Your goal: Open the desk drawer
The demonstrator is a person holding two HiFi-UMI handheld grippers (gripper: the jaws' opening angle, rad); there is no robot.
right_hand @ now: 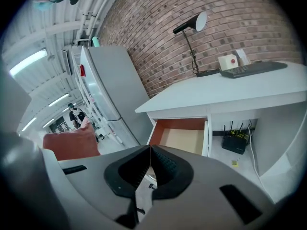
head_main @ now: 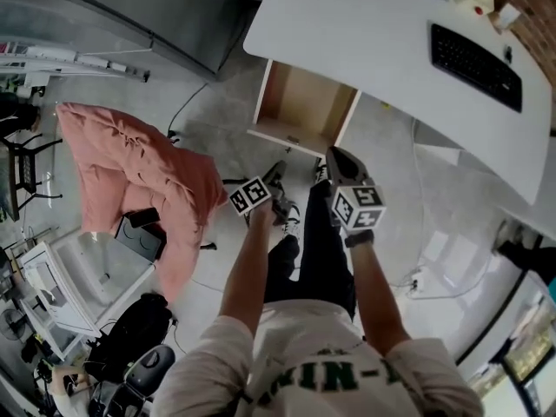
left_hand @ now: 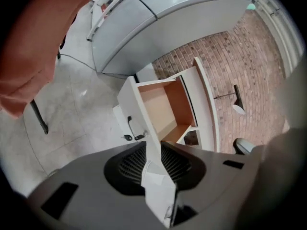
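Left hand-held gripper [left_hand: 153,145] released, right hand-held gripper [right_hand: 150,148] clenched; pink blanket [head_main: 130,159], perhaps, beside drawer [head_main: 304,102].

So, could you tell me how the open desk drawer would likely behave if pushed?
The drawer looks empty, so it is probably light. It sits pulled straight out under the desk, so it would likely slide back in. Its wooden panels look stiff.

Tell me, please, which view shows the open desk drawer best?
The head view: it looks down into the drawer, showing its wooden bottom and front panel. In the right gripper view the drawer is partly hidden; in the left gripper view it appears tilted.
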